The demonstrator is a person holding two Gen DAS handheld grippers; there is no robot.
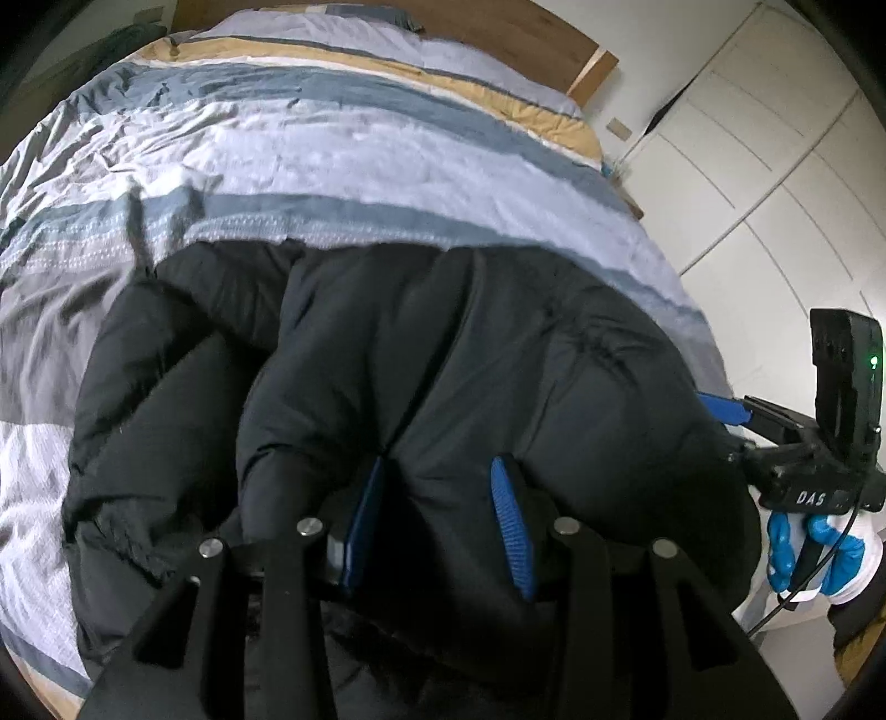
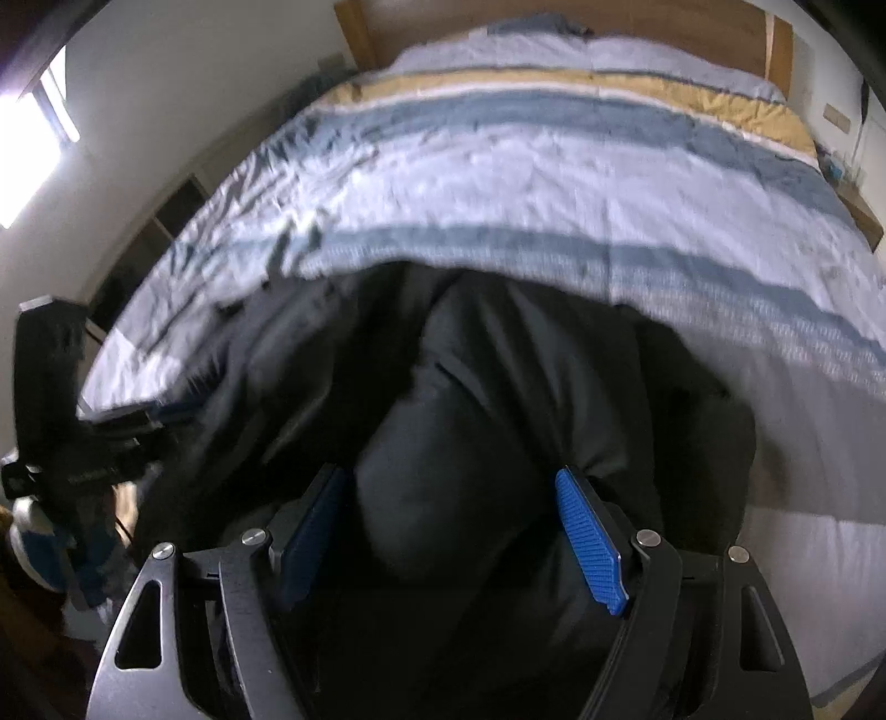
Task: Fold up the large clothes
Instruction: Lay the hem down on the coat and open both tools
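Left gripper (image 1: pixel 437 493) sits at 6 o'clock in its own view, its blue pads (image 1: pixel 512 531) clamped on a puffy fold of the black jacket (image 1: pixel 421 354). Fabric bulges up between and around both pads. Right gripper (image 2: pixel 454 531) holds the same jacket (image 2: pixel 498 399) at 6 o'clock of its view, its two pads (image 2: pixel 590 540) set wider, with a thick roll of cloth filling the space between them and pressing on each.

The jacket lies bunched across the near end of the bed (image 1: pixel 343 138), spreading from 8 o'clock to 4 o'clock in the left view, on a bedspread striped in pale blue, grey-blue and tan. A wooden headboard (image 1: pixel 498 25) runs along 12 o'clock. At 3 o'clock in the left view the other gripper reaches into the jacket's edge, held by a hand (image 1: pixel 819 559) in a blue and white glove, with white wardrobe doors (image 1: pixel 775 138) behind it.
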